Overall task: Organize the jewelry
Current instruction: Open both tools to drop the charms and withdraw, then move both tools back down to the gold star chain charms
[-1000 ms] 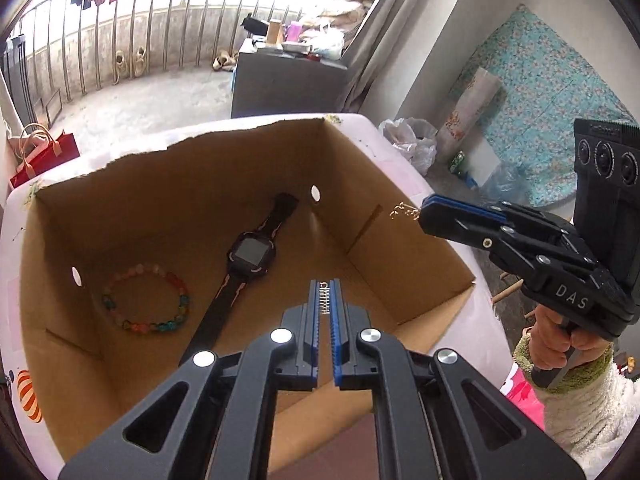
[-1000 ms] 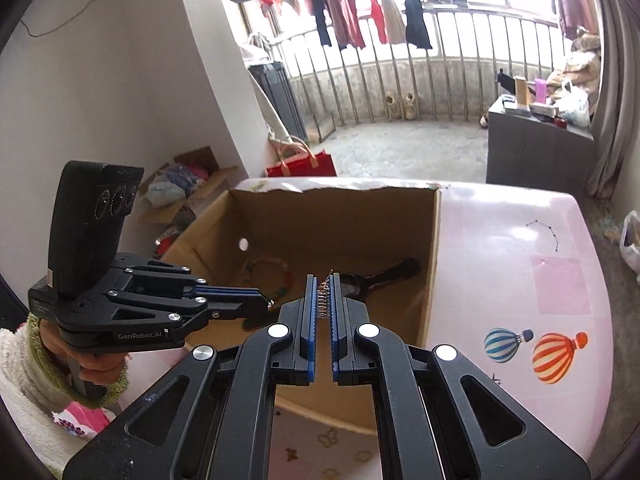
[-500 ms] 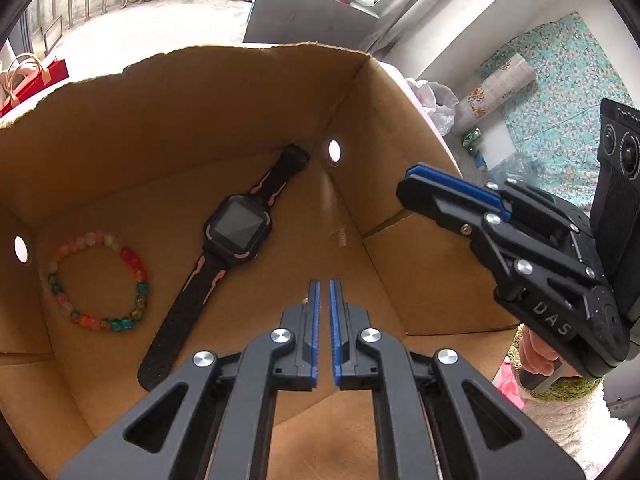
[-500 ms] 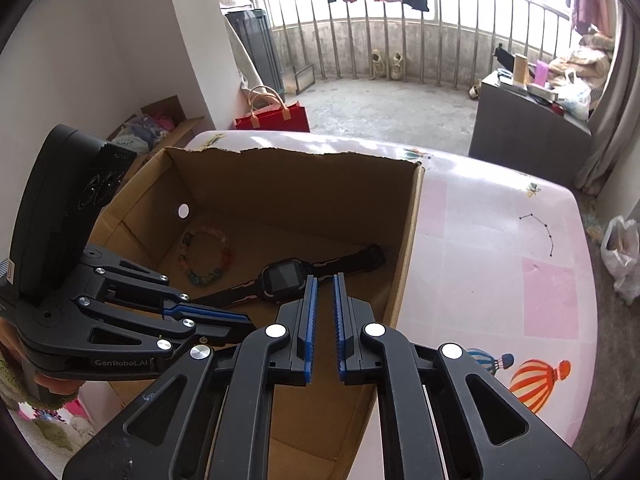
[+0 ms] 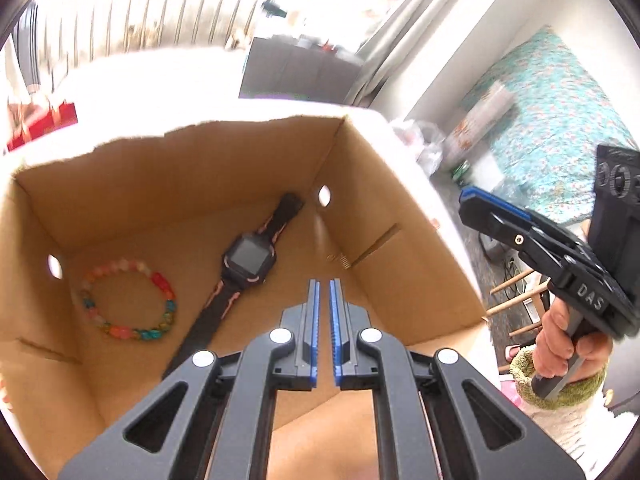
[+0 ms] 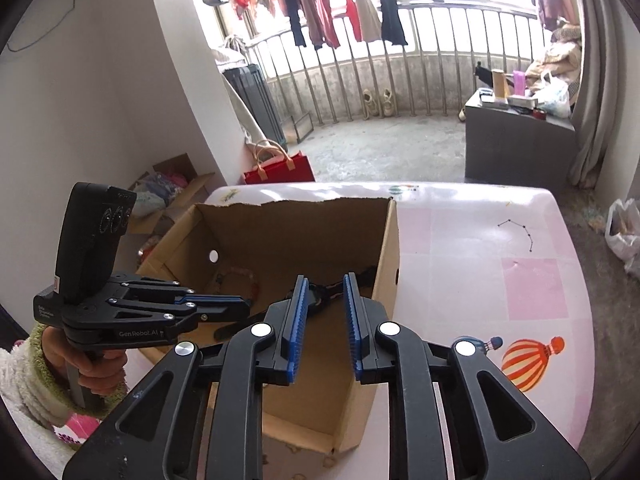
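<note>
A cardboard box sits on a pink table. On its floor lie a bead bracelet at the left, a black watch beside it, and a small thin chain near the right wall (too blurred to make out more). The left gripper hangs over the box, jaws nearly together and empty. The right gripper has its jaws opening, nothing between them

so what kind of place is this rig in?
Looks like a home, a living room opening onto a balcony: laundry hung above the balcony railing, a pair of shoes by it, and a table with balloon stickers.
</note>
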`<action>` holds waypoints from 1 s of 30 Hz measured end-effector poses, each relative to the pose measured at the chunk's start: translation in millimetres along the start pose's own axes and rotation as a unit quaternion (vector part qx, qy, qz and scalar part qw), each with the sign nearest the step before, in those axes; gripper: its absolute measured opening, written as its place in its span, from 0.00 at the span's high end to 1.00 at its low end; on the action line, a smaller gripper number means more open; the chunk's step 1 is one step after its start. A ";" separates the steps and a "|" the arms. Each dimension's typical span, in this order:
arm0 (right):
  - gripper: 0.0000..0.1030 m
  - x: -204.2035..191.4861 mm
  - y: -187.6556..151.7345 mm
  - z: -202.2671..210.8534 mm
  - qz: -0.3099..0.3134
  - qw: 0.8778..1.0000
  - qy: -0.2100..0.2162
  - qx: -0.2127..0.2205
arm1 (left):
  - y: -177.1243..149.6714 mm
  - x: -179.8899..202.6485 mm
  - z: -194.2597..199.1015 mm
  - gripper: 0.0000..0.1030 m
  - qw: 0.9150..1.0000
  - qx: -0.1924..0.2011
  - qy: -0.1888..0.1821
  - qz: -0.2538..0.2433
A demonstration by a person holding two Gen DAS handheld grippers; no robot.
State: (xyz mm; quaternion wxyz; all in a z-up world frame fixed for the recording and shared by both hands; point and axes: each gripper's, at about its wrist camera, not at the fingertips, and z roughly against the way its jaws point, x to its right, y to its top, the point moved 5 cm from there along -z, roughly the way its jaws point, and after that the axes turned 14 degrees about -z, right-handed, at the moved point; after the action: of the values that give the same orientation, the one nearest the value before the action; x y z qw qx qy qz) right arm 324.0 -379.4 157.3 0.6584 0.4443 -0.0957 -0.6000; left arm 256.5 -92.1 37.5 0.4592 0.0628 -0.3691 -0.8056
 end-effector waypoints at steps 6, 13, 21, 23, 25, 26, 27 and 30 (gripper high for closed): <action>0.68 -4.1 -36.4 52.4 -0.028 0.998 0.046 0.027 | -39.7 28.4 81.1 0.70 0.991 0.088 0.043 -0.093; 0.68 -4.8 -109.6 43.3 -0.071 0.997 0.028 -0.032 | -98.8 52.5 106.3 0.67 0.987 0.081 0.059 -0.126; 0.71 -6.3 -168.1 -4.7 -0.100 0.990 -0.022 -0.100 | -140.4 60.5 31.5 0.67 0.987 -0.005 0.087 -0.133; 0.72 -10.6 -173.0 -14.2 -0.084 0.990 -0.043 -0.101 | -145.4 56.9 14.2 0.67 0.987 -0.019 0.093 -0.131; 0.73 -13.9 -175.9 -21.8 -0.077 0.990 -0.054 -0.103 | -146.2 53.7 3.5 0.67 0.985 -0.023 0.102 -0.135; 0.73 -15.3 -176.2 -24.1 -0.077 0.990 -0.052 -0.103 | -146.1 53.0 -0.7 0.68 0.984 -0.024 0.107 -0.140; 0.73 -17.0 -176.9 -25.6 -0.077 0.991 -0.051 -0.100 | -146.1 52.2 -3.4 0.69 0.983 -0.026 0.109 -0.142; 0.73 -19.0 -177.5 -30.5 -0.071 0.991 -0.060 -0.096 | -143.9 49.8 -14.1 0.77 0.983 -0.031 0.108 -0.143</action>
State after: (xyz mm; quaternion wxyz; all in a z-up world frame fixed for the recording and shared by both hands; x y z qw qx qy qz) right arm 214.0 -328.2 22.9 0.6465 0.3480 -0.0454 -0.6774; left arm 134.5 -94.8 -54.7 0.3784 0.1874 -0.2796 -0.8623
